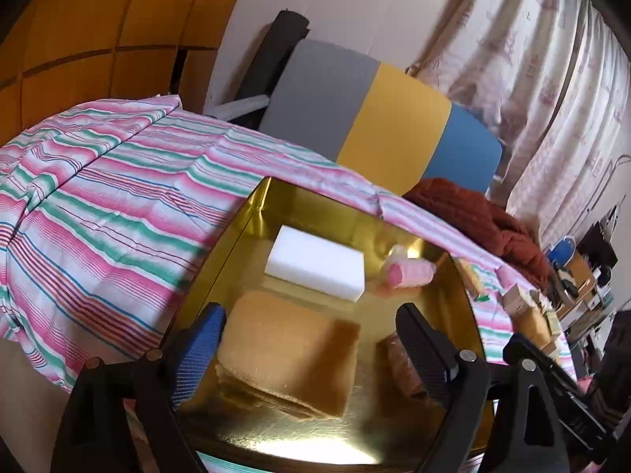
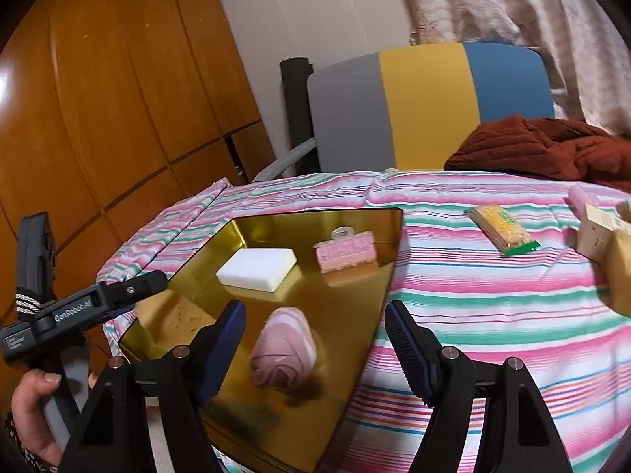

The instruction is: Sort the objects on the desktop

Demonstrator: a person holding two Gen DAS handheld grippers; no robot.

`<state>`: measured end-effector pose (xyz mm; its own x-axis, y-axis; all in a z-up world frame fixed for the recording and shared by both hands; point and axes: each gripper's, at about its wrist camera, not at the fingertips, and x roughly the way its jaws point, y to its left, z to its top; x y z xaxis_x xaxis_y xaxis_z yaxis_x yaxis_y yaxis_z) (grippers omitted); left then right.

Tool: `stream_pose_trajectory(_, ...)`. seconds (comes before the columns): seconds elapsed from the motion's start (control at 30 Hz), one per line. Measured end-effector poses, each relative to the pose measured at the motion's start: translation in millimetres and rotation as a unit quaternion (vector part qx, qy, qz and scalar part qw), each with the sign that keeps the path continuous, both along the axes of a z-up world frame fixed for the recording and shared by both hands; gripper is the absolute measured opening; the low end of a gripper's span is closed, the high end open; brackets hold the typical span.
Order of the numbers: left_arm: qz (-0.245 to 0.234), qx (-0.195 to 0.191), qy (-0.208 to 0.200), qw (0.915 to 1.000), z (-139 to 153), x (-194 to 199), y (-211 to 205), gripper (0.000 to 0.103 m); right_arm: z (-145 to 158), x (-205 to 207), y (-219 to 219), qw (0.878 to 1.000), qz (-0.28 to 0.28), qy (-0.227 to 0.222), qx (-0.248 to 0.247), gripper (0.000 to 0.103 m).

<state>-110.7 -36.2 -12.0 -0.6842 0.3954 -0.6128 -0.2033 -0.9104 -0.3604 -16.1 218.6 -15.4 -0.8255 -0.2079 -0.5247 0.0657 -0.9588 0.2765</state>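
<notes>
Gold tray (image 2: 355, 276) holds sponge (image 2: 258, 268), hair clip (image 2: 346, 252), rolled cloth (image 2: 284, 351). Packet (image 2: 503, 230) and boxes (image 2: 599, 232) remain on tabletop (image 2: 493, 307). Both claws wide, empty.

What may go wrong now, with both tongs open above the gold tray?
1. The tray sits at the table's corner, with one corner seemingly past the edge; a downward push might tip it.
2. The pink roll lies loose near that edge; a nudge from the right tongs may roll it out.
3. The left tongs straddle the tan sponge; closing could drag it.
</notes>
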Motion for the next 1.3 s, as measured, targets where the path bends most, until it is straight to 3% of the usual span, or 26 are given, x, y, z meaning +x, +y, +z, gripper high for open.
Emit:
stream_pose_trajectory(0.17, 0.006, -0.026, 0.017, 0.9995, 5.9, 8.6, 13.5, 0.090, -4.3, 8.4, 18.3, 1.000, -0.017, -0.002, -0.014, 0.075)
stream_pose_trajectory(0.3, 0.039, -0.068, 0.062, 0.9950, 17.1, 18.8, 24.4, 0.090, -7.6, 15.9, 35.4, 0.999, -0.033, -0.003, -0.023, 0.075)
stream_pose_trajectory(0.37, 0.040, -0.068, 0.073, 0.9943, 21.2, 19.3, 27.9, 0.090, -9.2, 21.2, 47.3, 0.999, -0.045, -0.002, -0.027, 0.075)
stream_pose_trajectory(0.63, -0.020, -0.074, 0.058, 0.9953, 19.1, 21.1, 65.7, 0.090, -22.8, 45.7, 117.6, 0.990, -0.133, -0.009, -0.052, 0.077)
stream_pose_trajectory(0.87, 0.020, -0.079, 0.045, 0.9957, 23.6, 11.2, 41.8, 0.090, -35.4, 69.6, 163.6, 0.979, -0.188, -0.021, -0.074, 0.077)
stream_pose_trajectory(1.03, 0.032, -0.091, 0.007, 0.9953, 18.0, 13.5, 20.0, 0.090, -36.8, 70.1, 165.3, 0.979, -0.184, -0.020, -0.080, 0.077)
stream_pose_trajectory(1.23, 0.020, -0.081, -0.006, 0.9965, 8.7, 24.9, 17.7, 0.089, -34.4, 66.2, 155.7, 0.982, -0.173, -0.012, -0.071, 0.077)
stream_pose_trajectory(1.3, 0.010, -0.099, -0.008, 0.9950, 4.5, 21.1, 26.2, 0.089, -34.2, 68.3, 157.5, 0.981, -0.177, -0.012, -0.072, 0.077)
